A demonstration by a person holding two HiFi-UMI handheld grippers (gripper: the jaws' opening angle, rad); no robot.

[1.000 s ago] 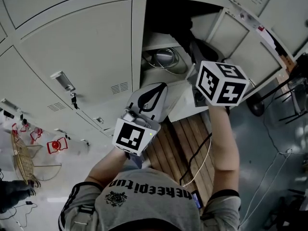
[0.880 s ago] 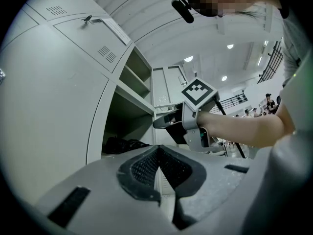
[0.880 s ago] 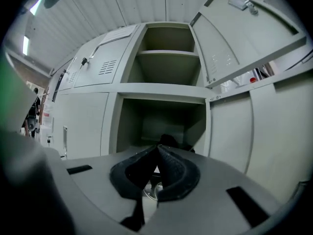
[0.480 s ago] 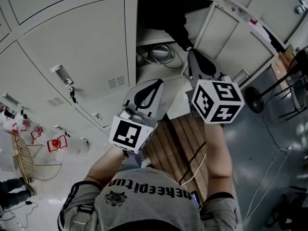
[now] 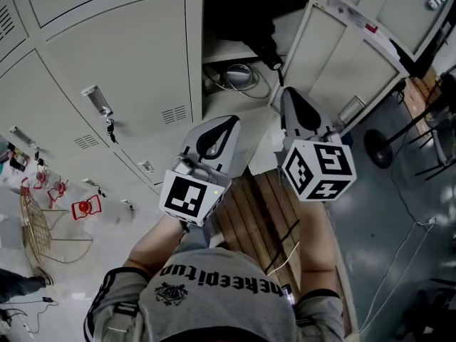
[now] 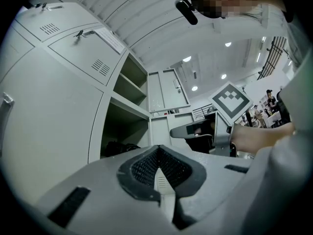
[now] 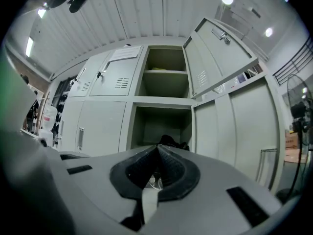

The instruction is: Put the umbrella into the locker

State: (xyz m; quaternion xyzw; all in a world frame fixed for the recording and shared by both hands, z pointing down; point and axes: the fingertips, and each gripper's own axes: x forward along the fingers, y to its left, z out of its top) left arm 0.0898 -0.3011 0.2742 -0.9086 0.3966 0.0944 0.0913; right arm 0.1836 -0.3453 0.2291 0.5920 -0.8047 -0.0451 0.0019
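Umbrella point(image 5: 258, 40) lies as a dark bundle deep inside the lower open compartment of the locker point(image 5: 196, 63), which is part of a grey bank of closed doors. The compartment's door point(image 5: 342, 63) stands swung out to the right. Both tools are held outside the opening, near each other and pointing toward it. The left tool point(image 5: 226, 127) has its jaws pressed together with nothing between them. The right tool point(image 5: 293, 100) is likewise closed tight and empty. A small coil of cable point(image 5: 239, 77) rests on the compartment floor just beside the umbrella.
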